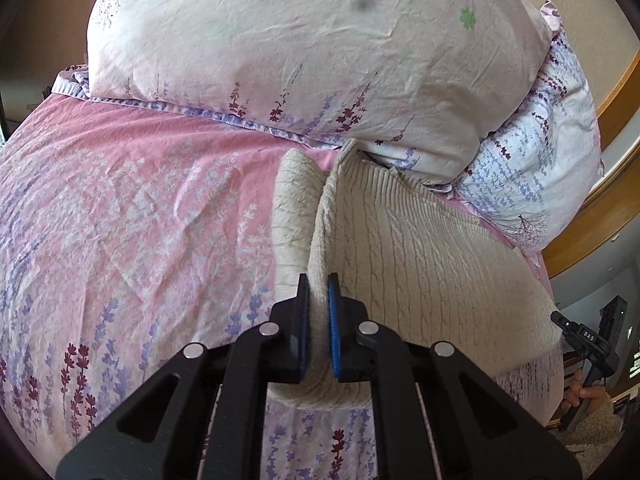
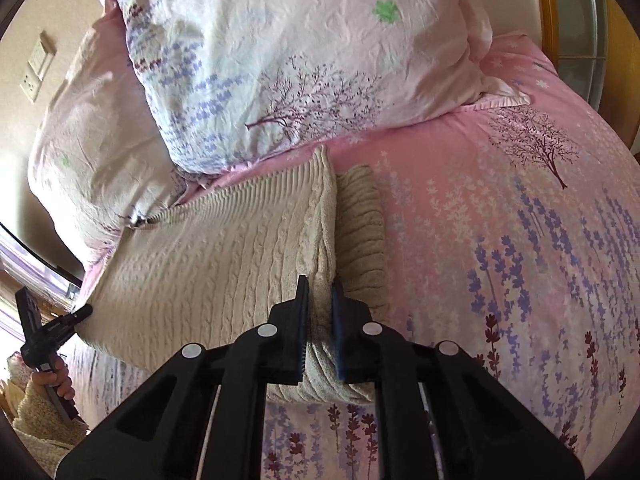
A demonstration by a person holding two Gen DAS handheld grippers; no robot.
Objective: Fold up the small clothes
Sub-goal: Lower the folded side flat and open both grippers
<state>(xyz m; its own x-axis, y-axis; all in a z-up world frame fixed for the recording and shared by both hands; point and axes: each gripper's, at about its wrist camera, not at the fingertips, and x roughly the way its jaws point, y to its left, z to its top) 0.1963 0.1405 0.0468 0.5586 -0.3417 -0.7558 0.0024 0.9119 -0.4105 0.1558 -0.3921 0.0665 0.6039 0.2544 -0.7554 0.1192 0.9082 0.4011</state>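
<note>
On the pink bed [image 1: 120,184] lies our cream knitted sweater [image 1: 432,248], between us. Our left hand-held gripper [image 1: 318,320] and right hand-held gripper [image 2: 320,324] each pinch one side edge, ready to fold.

The sweater [image 1: 420,248] lay flat on the bed [image 1: 140,200], its far edge right up against the pillows [image 1: 300,60] stacked behind it, and one tool clamped each near corner.
</note>
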